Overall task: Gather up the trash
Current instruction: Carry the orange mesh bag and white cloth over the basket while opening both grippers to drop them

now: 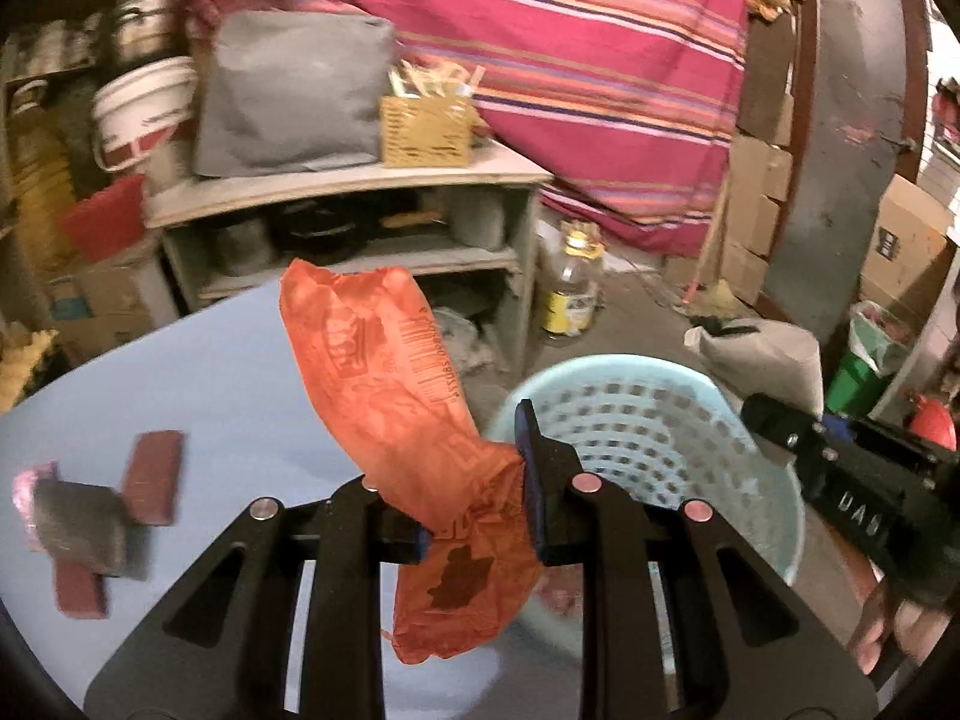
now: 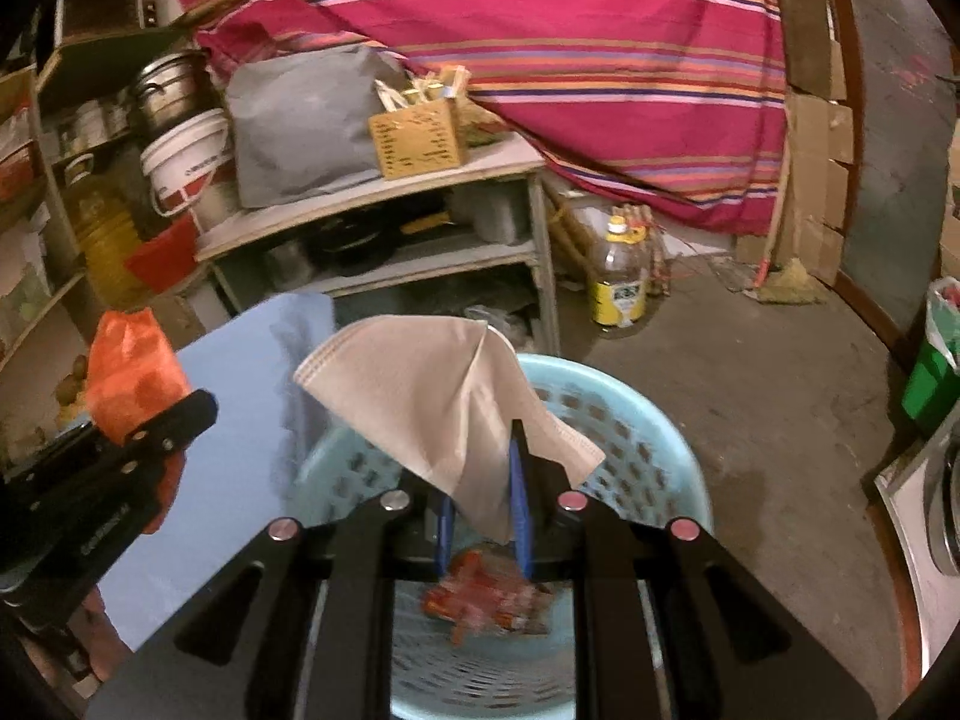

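My left gripper [image 1: 474, 480] is shut on a crumpled orange plastic bag [image 1: 390, 384], held at the blue table's [image 1: 210, 372] right edge, just left of a light blue perforated basket [image 1: 648, 420] on the floor. My right gripper [image 2: 483, 492] is shut on a beige paper napkin [image 2: 444, 390] and holds it over the basket [image 2: 648, 438]. A red wrapper [image 2: 486, 597] lies inside the basket. The left gripper with the orange bag [image 2: 132, 378] shows at the left in the right wrist view. Red-brown wrappers [image 1: 153, 474] and a grey one [image 1: 81, 525] lie on the table.
A grey shelf unit [image 1: 360, 180] stands behind the table with a grey bag [image 1: 288, 90] and a wicker box [image 1: 426, 129]. A yellow-labelled bottle [image 2: 621, 276] stands on the concrete floor. A striped red cloth [image 2: 540, 48] hangs behind. A green bin [image 2: 930, 384] is at right.
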Action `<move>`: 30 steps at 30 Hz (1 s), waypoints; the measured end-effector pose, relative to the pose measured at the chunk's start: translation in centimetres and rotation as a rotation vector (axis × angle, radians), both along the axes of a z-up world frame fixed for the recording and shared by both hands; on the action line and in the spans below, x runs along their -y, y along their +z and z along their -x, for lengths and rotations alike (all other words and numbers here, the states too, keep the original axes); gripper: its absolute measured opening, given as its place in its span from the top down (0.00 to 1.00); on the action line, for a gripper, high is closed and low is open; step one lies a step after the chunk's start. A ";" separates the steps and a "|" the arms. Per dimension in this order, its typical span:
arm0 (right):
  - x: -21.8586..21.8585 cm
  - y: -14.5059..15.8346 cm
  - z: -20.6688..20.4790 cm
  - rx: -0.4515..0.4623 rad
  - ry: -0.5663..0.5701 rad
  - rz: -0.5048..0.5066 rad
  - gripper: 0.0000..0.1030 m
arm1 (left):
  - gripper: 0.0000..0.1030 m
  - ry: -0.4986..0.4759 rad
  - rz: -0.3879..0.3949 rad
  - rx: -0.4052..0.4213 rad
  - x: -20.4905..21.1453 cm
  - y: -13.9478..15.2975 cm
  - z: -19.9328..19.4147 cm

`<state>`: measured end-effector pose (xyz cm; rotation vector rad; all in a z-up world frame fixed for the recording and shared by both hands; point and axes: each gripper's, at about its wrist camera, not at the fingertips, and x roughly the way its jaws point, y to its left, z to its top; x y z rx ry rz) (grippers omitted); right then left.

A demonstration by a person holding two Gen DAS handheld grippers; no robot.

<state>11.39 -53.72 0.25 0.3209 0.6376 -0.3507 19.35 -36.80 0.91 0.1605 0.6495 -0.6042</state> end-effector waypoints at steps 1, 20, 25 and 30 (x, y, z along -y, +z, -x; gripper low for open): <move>0.7 -0.2 0.3 -0.006 -0.010 -0.001 0.85 | 0.79 -0.010 0.000 -0.006 0.7 -0.2 0.1; 4.1 -1.7 1.6 -0.013 -0.069 -0.061 0.85 | 0.42 -0.054 0.001 -0.062 5.8 -1.6 -0.2; 3.8 -1.8 1.4 -0.016 -0.067 -0.063 0.85 | 0.25 -0.029 0.020 -0.040 4.2 -0.5 -0.5; 3.2 -1.7 0.7 -0.013 -0.047 -0.067 0.85 | 0.11 0.018 0.043 0.009 1.1 0.8 -0.5</move>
